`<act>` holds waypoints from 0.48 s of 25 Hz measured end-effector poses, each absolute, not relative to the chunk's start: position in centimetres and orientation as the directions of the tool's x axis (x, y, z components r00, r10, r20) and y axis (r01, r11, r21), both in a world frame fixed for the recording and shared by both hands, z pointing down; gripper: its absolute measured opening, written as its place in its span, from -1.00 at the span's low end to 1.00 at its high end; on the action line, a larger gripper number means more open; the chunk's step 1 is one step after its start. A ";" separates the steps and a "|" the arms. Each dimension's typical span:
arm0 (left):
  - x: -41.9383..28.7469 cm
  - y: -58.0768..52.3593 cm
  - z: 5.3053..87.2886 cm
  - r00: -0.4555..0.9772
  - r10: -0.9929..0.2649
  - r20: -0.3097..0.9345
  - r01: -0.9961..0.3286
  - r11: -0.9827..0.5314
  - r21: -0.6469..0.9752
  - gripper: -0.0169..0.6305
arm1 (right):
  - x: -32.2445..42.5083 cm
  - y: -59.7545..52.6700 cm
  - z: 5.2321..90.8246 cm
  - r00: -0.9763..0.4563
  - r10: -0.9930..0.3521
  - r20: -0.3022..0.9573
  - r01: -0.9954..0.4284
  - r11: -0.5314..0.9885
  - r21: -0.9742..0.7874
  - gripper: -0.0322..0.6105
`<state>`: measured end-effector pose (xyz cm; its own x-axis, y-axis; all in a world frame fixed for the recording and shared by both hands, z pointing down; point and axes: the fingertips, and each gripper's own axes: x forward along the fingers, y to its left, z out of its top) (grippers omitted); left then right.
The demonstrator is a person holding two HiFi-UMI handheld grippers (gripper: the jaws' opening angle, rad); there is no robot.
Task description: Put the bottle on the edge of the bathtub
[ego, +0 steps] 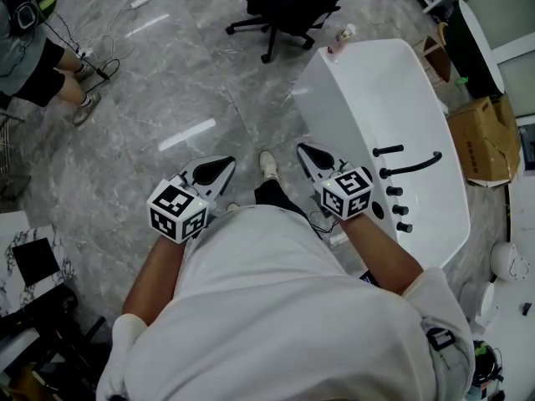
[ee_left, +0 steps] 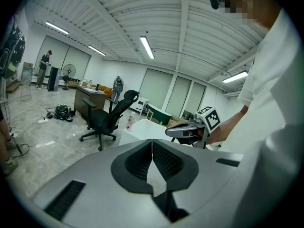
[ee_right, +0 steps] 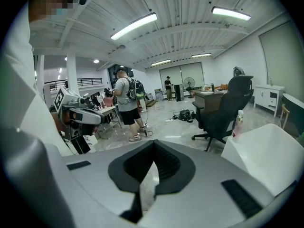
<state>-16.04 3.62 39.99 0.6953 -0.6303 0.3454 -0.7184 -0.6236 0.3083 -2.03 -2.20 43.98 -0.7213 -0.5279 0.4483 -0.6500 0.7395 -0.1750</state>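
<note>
A small pale bottle with a pink cap (ego: 341, 42) stands upright on the far end rim of the white bathtub (ego: 435, 224). It also shows in the left gripper view as the bottle (ee_left: 128, 121) and in the right gripper view as the bottle (ee_right: 239, 118). My left gripper (ego: 224, 165) hovers over the floor left of the tub, jaws shut with nothing between them. Beside the tub's near left rim my right gripper (ego: 304, 149) is likewise shut and empty. Both are well short of the bottle.
A black office chair (ego: 284, 7) stands on the marble floor just beyond the tub's far end. Black faucet fittings (ego: 410, 167) sit on the tub's right rim. A cardboard box (ego: 485, 140) lies to the right. A person (ego: 33, 57) and cables are at upper left.
</note>
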 end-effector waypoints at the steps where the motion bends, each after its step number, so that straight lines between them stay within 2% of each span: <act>1: -16.0 3.6 40.0 0.695 -0.630 0.346 -0.719 -0.623 0.309 -0.89 | -2.0 -2.2 43.9 -0.722 -0.527 0.449 -0.649 0.741 -0.174 -0.88; 12: -15.9 2.8 40.3 0.689 -0.628 0.362 -0.725 -0.609 0.322 -0.89 | -1.6 -3.7 44.0 -0.721 -0.524 0.453 -0.649 0.740 -0.178 -0.88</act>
<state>-15.95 2.77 40.31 0.6885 -0.6282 0.3624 -0.7250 -0.6088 0.3221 -1.57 -3.69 44.03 -0.7213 -0.5237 0.4533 -0.6489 0.7398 -0.1778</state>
